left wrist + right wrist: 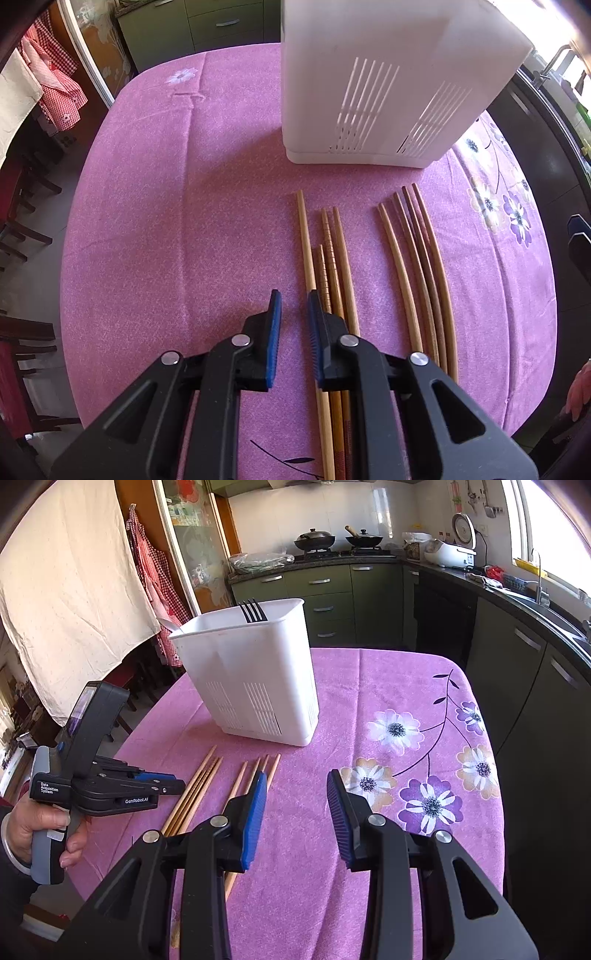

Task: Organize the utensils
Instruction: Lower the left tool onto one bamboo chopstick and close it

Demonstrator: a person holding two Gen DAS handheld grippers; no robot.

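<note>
Two groups of wooden chopsticks lie side by side on the pink tablecloth (166, 221): a left group (325, 258) (199, 786) and a right group (417, 258) (271, 770). Behind them stands a white slotted utensil holder (369, 92) (255, 686) with a black fork (253, 611) and a spoon handle (168, 623) in it. My left gripper (294, 301) (179, 783) points steeply down at the left group's near left side. Its jaws stand a narrow gap apart with only cloth between them; the lightest chopstick runs under its right finger. My right gripper (297, 775) is open over bare cloth, right of the right group.
A person's hand (40, 827) holds the left gripper's handle. The table's right edge borders dark kitchen cabinets (535, 701). Dark wooden chairs (22, 229) stand off the table's left side. A pale cloth (66, 602) hangs at the back left.
</note>
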